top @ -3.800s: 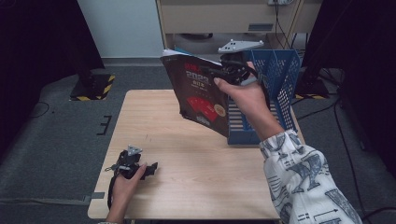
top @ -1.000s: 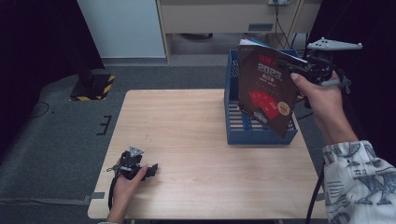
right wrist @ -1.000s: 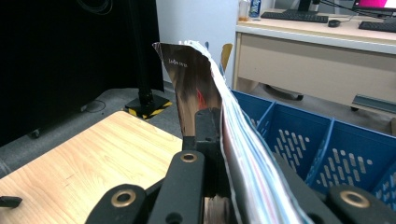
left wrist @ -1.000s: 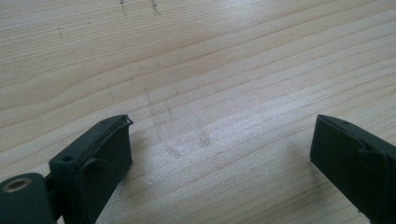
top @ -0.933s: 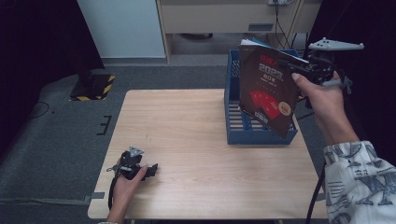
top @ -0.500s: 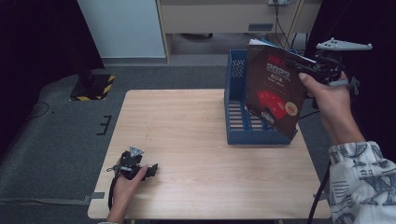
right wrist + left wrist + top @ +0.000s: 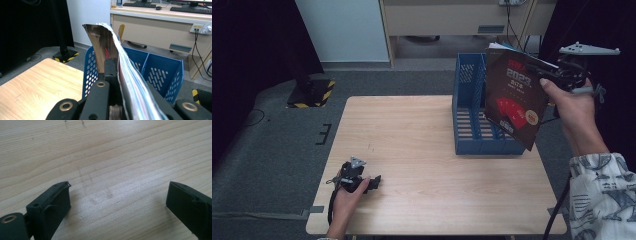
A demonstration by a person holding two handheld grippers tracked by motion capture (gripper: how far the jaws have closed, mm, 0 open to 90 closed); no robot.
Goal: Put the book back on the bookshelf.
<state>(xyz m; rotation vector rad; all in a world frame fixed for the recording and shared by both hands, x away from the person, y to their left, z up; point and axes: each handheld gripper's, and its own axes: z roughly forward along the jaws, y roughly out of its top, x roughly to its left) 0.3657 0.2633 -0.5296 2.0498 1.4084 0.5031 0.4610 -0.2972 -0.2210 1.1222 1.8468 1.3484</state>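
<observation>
Right hand (image 7: 573,102) raised at right edge of high view, forearm in patterned sleeve (image 7: 604,192) rising from lower right, right gripper (image 7: 546,75) with jaws clamped on edge of dark magazine (image 7: 513,95). Magazine held upright and tilted over blue file rack (image 7: 472,117) at upper right of wooden table (image 7: 427,150); dark cover, red graphic, white lettering, pages bowed in right gripper view. Left hand (image 7: 346,192) resting low at table's lower left, left gripper (image 7: 117,202) with jaws wide apart over bare wood.
</observation>
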